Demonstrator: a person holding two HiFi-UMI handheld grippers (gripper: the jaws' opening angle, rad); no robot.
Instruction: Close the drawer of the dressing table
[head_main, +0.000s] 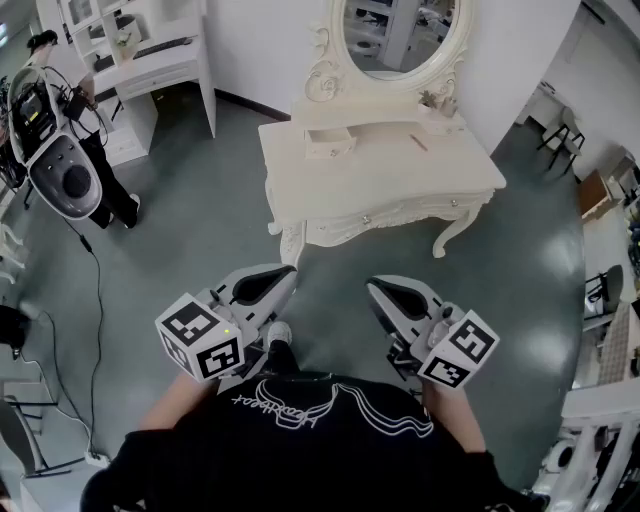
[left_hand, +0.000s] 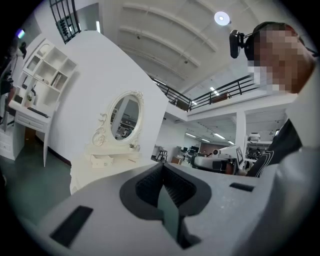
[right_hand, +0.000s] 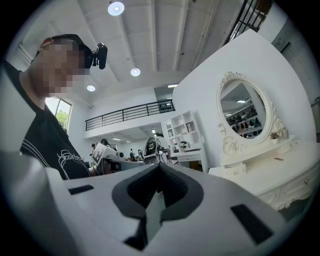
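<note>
The cream dressing table (head_main: 380, 185) with its oval mirror (head_main: 395, 35) stands ahead of me across the grey-green floor. On its raised back shelf a small drawer (head_main: 330, 143) sticks out, open. The same drawer (left_hand: 102, 161) shows in the left gripper view and, far off, as the drawer (right_hand: 234, 170) in the right gripper view. My left gripper (head_main: 283, 273) and right gripper (head_main: 377, 288) are held low in front of my body, well short of the table. Both are shut with nothing between the jaws, as the left gripper (left_hand: 162, 168) and right gripper (right_hand: 159, 166) show in their own views.
A person (head_main: 100, 180) stands at the left beside a device on a stand (head_main: 60, 165), with a cable (head_main: 96, 300) trailing across the floor. A white desk with shelves (head_main: 150, 70) is at the back left. Chairs (head_main: 565, 130) and white furniture (head_main: 600, 420) line the right side.
</note>
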